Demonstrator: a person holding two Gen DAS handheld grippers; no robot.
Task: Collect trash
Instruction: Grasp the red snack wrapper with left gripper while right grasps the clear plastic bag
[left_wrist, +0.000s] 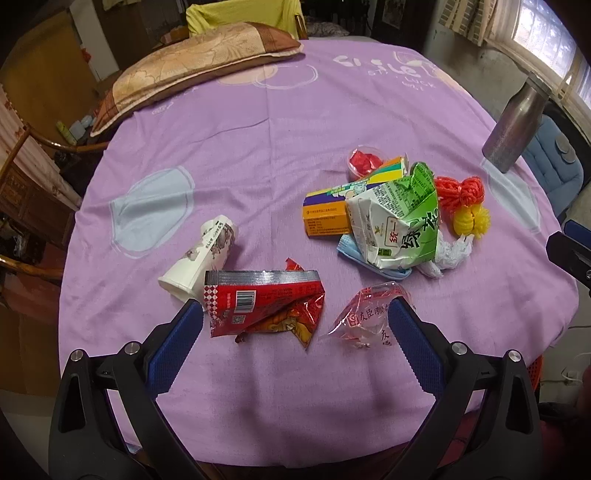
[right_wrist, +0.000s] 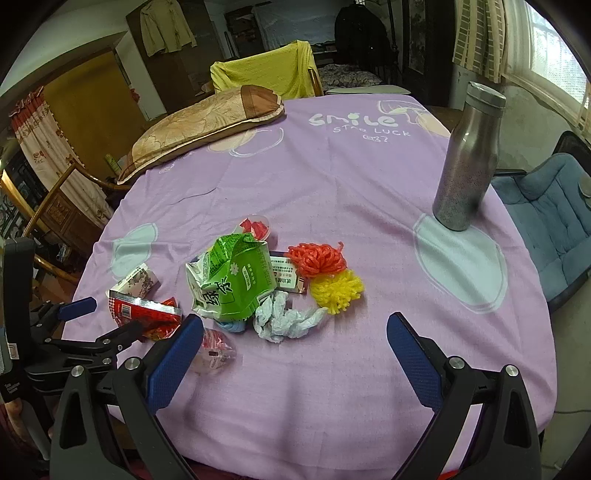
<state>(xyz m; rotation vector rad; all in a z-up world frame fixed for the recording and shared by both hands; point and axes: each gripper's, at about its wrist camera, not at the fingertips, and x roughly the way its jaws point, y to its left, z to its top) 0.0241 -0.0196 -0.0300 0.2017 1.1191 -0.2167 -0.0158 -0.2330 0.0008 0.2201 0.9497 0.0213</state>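
Observation:
Trash lies scattered on a purple tablecloth (left_wrist: 280, 155). In the left wrist view my left gripper (left_wrist: 295, 314) is open above the near edge, a red foil snack wrapper (left_wrist: 264, 308) between its fingers and a clear red-printed wrapper (left_wrist: 364, 317) by the right finger. A white paper cup (left_wrist: 201, 258) lies on its side behind. A crushed green carton (left_wrist: 397, 221) rests on a yellow box (left_wrist: 327, 219). My right gripper (right_wrist: 295, 325) is open, empty, near crumpled white tissue (right_wrist: 284, 317), the green carton (right_wrist: 232, 280), red mesh (right_wrist: 317, 260) and yellow mesh (right_wrist: 336, 290).
A steel bottle (right_wrist: 467, 158) stands at the table's right. A brown pillow (right_wrist: 207, 125) lies at the far left edge. A small cup with red scraps (left_wrist: 364, 160) sits behind the pile. Chairs ring the table: yellow-covered (right_wrist: 266, 72), blue-cushioned (right_wrist: 546, 218), wooden (right_wrist: 55, 192).

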